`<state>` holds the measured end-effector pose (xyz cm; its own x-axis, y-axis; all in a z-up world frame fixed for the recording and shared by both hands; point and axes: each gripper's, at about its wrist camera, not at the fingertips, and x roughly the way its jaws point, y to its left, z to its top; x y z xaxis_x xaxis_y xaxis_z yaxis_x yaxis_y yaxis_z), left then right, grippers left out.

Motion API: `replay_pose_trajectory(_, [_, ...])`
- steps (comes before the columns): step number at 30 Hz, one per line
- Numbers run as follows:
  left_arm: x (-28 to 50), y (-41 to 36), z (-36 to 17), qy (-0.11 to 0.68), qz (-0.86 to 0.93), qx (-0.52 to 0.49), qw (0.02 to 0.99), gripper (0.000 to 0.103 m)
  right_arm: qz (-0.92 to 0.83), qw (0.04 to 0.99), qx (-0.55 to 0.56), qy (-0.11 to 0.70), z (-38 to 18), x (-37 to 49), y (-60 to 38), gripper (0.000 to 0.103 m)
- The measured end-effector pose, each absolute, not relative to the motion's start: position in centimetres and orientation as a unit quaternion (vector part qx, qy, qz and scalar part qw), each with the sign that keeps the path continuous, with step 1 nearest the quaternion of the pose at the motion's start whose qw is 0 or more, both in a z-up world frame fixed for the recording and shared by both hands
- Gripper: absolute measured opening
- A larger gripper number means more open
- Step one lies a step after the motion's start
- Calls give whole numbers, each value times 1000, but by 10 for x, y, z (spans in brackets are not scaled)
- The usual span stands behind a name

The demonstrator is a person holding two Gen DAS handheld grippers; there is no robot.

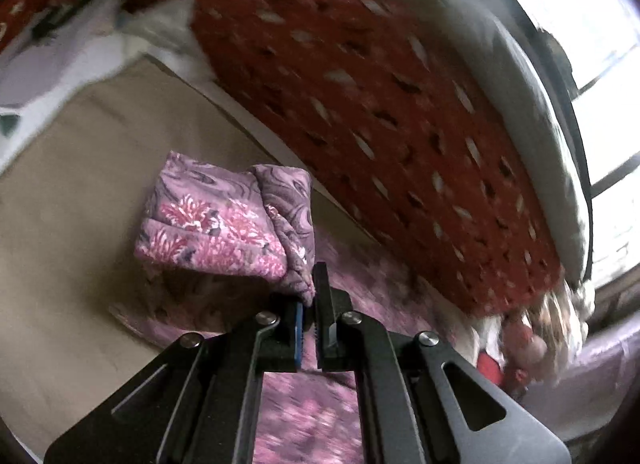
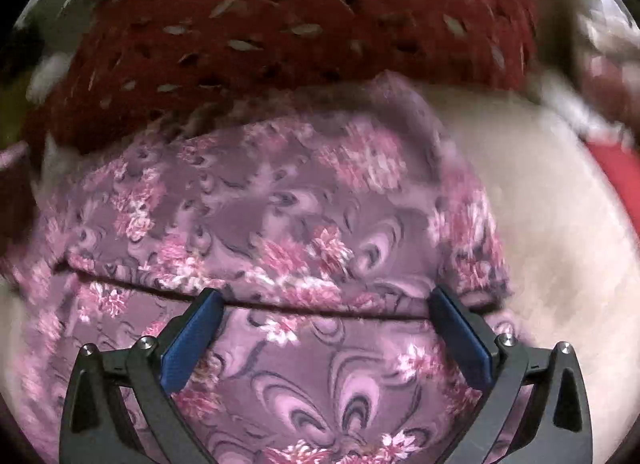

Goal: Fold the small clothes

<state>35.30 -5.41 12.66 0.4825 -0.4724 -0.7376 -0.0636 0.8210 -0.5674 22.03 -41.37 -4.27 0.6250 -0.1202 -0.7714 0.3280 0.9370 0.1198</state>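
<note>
A small purple garment with pink flower print (image 1: 224, 223) lies on a beige surface (image 1: 80, 191). My left gripper (image 1: 309, 296) is shut on a corner of it and holds that part lifted and folded over the rest. In the right wrist view the same garment (image 2: 280, 215) fills the middle, with a folded edge running across between the fingers. My right gripper (image 2: 326, 300) is open wide just above the cloth, its blue pads (image 2: 192, 340) on either side of the fold, gripping nothing.
A red blanket with pale leaf marks (image 1: 380, 95) lies just behind the garment; it also shows in the right wrist view (image 2: 300, 15). White cloth (image 1: 72, 59) lies at the far left. A window (image 1: 600, 43) is at the right. A red item (image 2: 620, 175) sits at the right edge.
</note>
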Motion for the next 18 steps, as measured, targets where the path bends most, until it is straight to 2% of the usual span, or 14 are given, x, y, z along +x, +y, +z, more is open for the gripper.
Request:
replay_pose_trajectory(7, [336, -160, 110, 529, -185, -233, 795, 2, -132, 898, 111, 405, -43, 223, -407, 103])
replay_pose_trajectory(11, [332, -215, 75, 566, -200, -211, 772, 2, -128, 901, 120, 398, -43, 220, -410, 103])
replay_pose_trajectory(18, [331, -235, 10, 618, -184, -205, 736, 8, -132, 902, 117, 395, -45, 210, -410, 103])
